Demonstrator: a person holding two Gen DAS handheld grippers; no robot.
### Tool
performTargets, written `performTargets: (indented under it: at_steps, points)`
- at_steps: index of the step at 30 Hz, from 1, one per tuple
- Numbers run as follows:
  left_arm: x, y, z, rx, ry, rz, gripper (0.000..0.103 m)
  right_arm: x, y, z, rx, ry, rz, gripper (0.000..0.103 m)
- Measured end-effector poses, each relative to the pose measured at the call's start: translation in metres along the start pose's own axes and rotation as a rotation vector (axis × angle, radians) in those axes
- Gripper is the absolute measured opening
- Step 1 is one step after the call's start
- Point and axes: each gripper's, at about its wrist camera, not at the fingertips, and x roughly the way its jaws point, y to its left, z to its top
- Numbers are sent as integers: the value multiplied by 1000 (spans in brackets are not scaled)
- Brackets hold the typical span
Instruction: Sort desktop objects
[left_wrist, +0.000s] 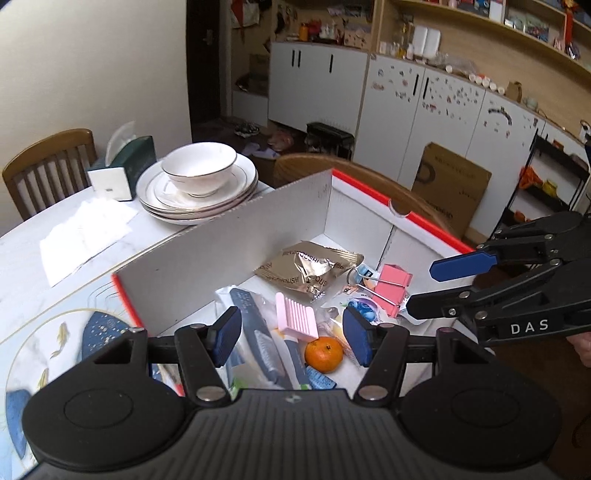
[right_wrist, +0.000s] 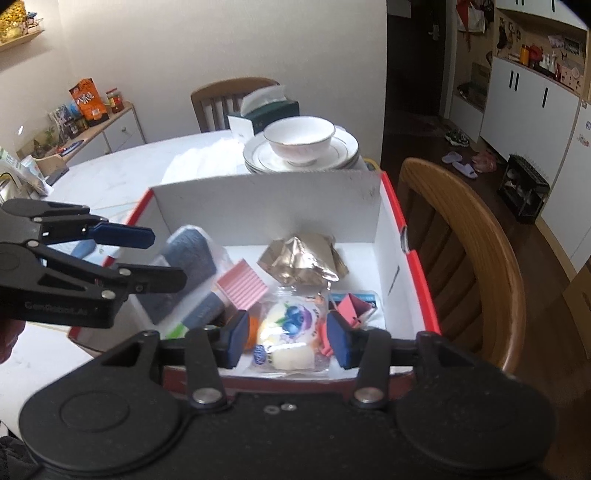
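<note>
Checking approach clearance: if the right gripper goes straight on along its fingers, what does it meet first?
Most likely the clear snack packet with the blueberry print, which lies in the box right between and ahead of the open right gripper. Depth is unclear; the pink binder clip sits just beside its right finger.

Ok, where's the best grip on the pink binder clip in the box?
Take the pink binder clip across its folded pink body, coming from above with the right gripper, which hovers nearest. The thin wire handles lie splayed and would likely slip; the box wall blocks its far side.
</note>
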Motion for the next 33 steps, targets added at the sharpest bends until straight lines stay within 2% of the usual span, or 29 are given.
performTargets:
  at_steps: [6,14,21,24,28,33]
  points:
    - [-25,2,-11,-20,-20,10,63,-13,13,-1,-6,-27,7,51]
    - [-49,0,-24,-17,-28,56,64,-28,29,-5,-22,-64,-1,63]
    - [-59,2,-34,-11,-25,80,86,-40,41,-14,-35,-98,-8,76]
    - [-63,1,-39,7,-23,74,87,-44,46,-16,-42,-112,-16,84]
    - [-66,1,-44,2,-12,72,95,-50,50,-20,-39,-135,-12,94]
    - [-73,2,-51,0,-16,82,95,-58,55,-27,-42,-172,-16,102]
